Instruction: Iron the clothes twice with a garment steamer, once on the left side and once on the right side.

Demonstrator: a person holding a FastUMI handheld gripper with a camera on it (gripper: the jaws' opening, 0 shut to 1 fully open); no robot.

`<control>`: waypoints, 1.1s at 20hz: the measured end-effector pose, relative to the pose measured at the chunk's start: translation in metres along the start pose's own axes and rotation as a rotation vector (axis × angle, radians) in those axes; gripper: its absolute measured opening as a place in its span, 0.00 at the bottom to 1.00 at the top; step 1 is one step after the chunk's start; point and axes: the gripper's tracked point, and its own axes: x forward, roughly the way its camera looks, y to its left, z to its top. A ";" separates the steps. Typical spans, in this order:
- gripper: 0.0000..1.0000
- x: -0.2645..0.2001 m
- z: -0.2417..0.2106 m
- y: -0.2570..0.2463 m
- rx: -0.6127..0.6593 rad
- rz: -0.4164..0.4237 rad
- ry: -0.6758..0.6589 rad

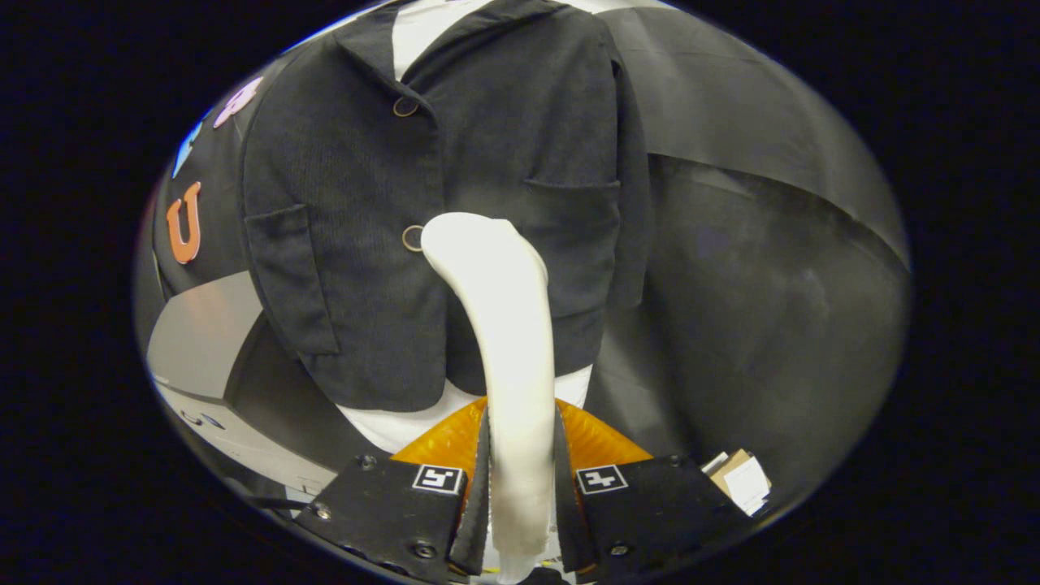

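Tool clenched on white curved plastic garment steamer, both fingers pressing its handle. Steamer's long axis runs straight ahead; head sits near the dark corduroy jacket by its lower button, beside the front opening. Contact unclear.

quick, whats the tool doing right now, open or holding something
Tool: shut on the white garment steamer, both fingers pressing its handle; the steamer's head sits against the front of the dark jacket.
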 end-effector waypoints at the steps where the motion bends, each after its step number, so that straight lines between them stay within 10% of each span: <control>1: 0.38 0.000 0.000 0.001 0.005 0.013 0.000; 14: 0.38 -0.002 -0.002 0.014 0.080 0.176 0.003; 22: 0.38 -0.139 -0.052 0.025 0.082 0.156 -0.102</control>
